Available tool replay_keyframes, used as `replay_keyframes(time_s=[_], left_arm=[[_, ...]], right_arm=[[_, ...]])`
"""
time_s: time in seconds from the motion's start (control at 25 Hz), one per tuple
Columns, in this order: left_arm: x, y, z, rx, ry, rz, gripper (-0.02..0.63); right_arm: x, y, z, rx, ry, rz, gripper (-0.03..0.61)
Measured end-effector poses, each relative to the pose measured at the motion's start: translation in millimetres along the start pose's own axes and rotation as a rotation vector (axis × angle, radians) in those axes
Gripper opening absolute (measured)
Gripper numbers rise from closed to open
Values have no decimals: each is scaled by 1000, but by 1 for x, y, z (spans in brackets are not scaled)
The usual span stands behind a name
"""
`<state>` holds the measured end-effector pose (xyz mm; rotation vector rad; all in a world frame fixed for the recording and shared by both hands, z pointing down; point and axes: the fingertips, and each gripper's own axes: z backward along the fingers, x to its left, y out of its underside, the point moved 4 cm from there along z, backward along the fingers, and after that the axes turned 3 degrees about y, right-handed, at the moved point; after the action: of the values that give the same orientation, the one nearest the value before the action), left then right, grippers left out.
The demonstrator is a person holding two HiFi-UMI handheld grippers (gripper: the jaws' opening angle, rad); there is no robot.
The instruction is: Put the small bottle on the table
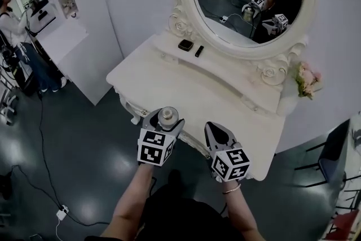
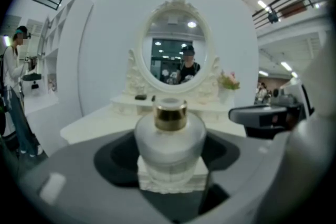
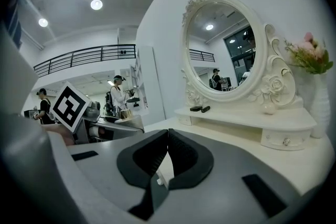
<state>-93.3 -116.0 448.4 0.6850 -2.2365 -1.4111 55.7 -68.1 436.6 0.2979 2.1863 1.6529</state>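
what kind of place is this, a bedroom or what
Likely a staged set in a big hall, not a home: a white dressing table with an oval mirror stands on a dark floor with loose cables.

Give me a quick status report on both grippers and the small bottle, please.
Left gripper shut on small bottle, at table front edge, not yet down. Right gripper shut, empty. Two dark items far back, no obstruction.

Head view looks steeply down from above the table's (image 1: 186, 87) front edge. Left gripper view sits low, facing the oval mirror (image 1: 237, 3) head-on from off the table. Right gripper view is low and sees the mirror obliquely. All three share table and mirror.
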Motion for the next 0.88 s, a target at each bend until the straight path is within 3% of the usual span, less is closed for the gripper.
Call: replay_keyframes(time_s=[0.36, 0.88], left_arm=[[43, -19, -51, 23, 54, -32, 336], [63, -48, -115, 30, 116, -83, 336]], right_arm=[[-15, -12, -54, 13, 41, 0, 5], [-51, -25, -91, 16, 117, -6, 5]])
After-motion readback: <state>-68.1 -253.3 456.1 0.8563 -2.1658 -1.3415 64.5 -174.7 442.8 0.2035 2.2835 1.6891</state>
